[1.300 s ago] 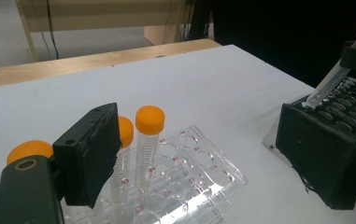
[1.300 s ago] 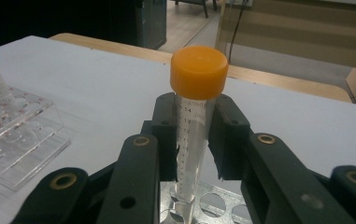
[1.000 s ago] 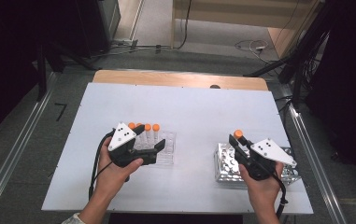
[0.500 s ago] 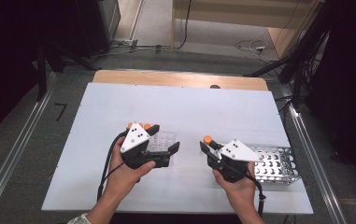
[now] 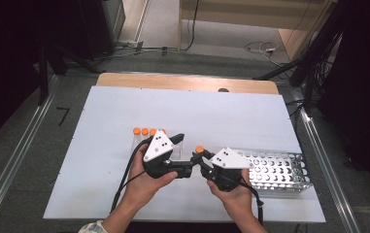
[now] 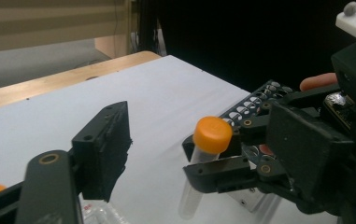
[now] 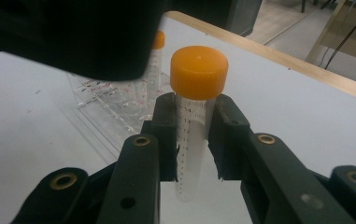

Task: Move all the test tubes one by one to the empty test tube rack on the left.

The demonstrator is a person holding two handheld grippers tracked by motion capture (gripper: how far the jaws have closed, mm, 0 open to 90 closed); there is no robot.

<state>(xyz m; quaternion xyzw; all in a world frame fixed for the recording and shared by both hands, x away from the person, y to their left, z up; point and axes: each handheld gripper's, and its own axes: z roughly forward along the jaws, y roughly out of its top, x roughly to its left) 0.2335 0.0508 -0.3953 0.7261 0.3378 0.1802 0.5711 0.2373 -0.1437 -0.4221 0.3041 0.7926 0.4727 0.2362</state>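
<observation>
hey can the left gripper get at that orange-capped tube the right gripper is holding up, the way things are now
Probably yes. The right gripper is shut on the tube just below its orange cap, holding it upright, so the cap stands free. The left gripper, jaws apart and just been closing, sits right beside it with nothing between.

My right gripper (image 5: 198,164), clamped on the clear plastic tube with the orange screw cap (image 5: 199,150), has left the perforated metal rack (image 5: 279,170) and now meets my left gripper (image 5: 185,154), whose jaws have been closing, nothing between them.
</observation>
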